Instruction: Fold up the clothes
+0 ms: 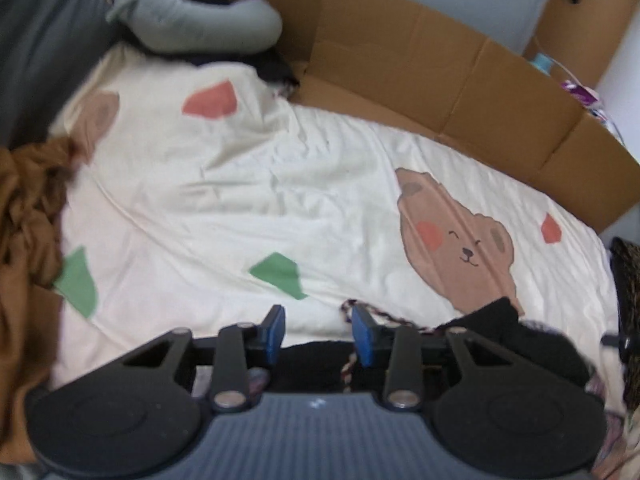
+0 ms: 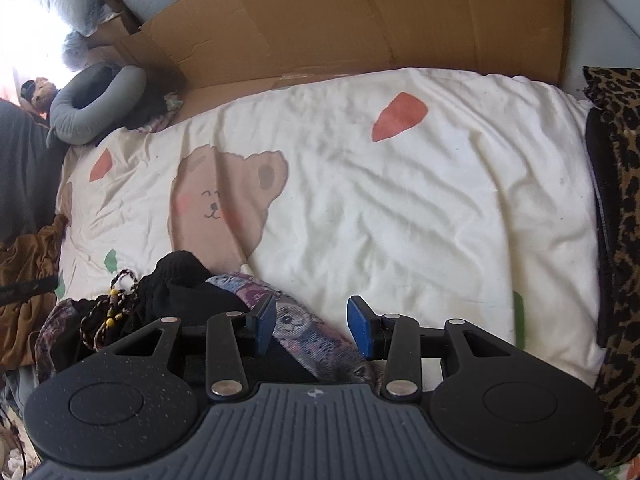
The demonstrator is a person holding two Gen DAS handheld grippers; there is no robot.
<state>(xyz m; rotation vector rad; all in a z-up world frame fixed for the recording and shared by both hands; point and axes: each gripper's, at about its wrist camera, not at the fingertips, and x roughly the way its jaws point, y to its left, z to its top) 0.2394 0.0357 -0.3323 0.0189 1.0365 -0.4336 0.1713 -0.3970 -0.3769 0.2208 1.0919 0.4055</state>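
A black garment (image 1: 516,340) with a braided cord (image 1: 384,318) lies at the near edge of the bed, under and right of my left gripper (image 1: 319,334). That gripper is open, its blue pads apart, with the cord running beside the right pad. In the right wrist view the same black garment (image 2: 180,280) lies bunched with a patterned purple fabric (image 2: 308,332) and a beaded braided cord (image 2: 114,304). My right gripper (image 2: 312,326) is open, and the patterned fabric passes between its pads without being pinched.
A cream bedspread (image 1: 240,184) (image 2: 400,208) with bear and shape prints covers the bed. Brown cardboard (image 1: 440,76) (image 2: 360,20) lines the far side. A grey curved pillow (image 1: 192,20) (image 2: 96,100) lies at the head, brown cloth (image 1: 24,240) on the left, leopard-print fabric (image 2: 620,240) on the right.
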